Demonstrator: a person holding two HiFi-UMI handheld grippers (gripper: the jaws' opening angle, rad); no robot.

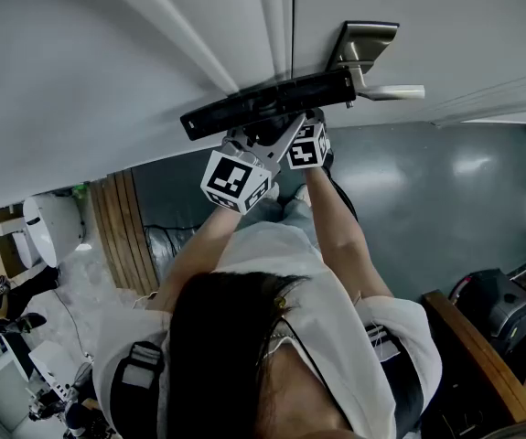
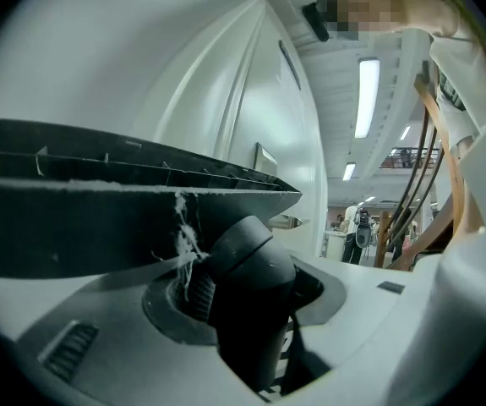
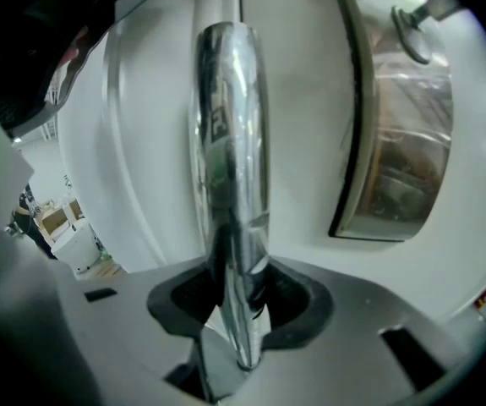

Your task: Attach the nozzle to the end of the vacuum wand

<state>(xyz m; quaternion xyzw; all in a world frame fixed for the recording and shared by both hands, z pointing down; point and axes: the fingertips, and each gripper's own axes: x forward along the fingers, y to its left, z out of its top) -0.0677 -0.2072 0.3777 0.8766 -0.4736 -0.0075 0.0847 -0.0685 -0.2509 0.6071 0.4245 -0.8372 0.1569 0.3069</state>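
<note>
L claw [image 2: 255, 307] is clamped on the nozzle [image 2: 99, 227], pinching its dark round neck. The wide black head runs off to the left just past the claw, ribbed underside showing. White lint [image 2: 182, 231] hangs off its edge by the neck.

R claw [image 3: 241, 311] is pinched on the wand [image 3: 230, 142], a chrome tube that stands upright between the jaws and runs up out of frame.

In the head view both claws are raised side by side, marker cubes [image 1: 235, 179] nearly touching. The nozzle head lies crosswise just beyond them, up against a white door [image 1: 107, 80]. A metal handle plate [image 3: 403, 142] sits on the door to the right of the wand, its lever [image 1: 392, 91] sticking out sideways near the nozzle's right end.

Can't tell whether wand and nozzle are joined; no view shows the joint.
</note>
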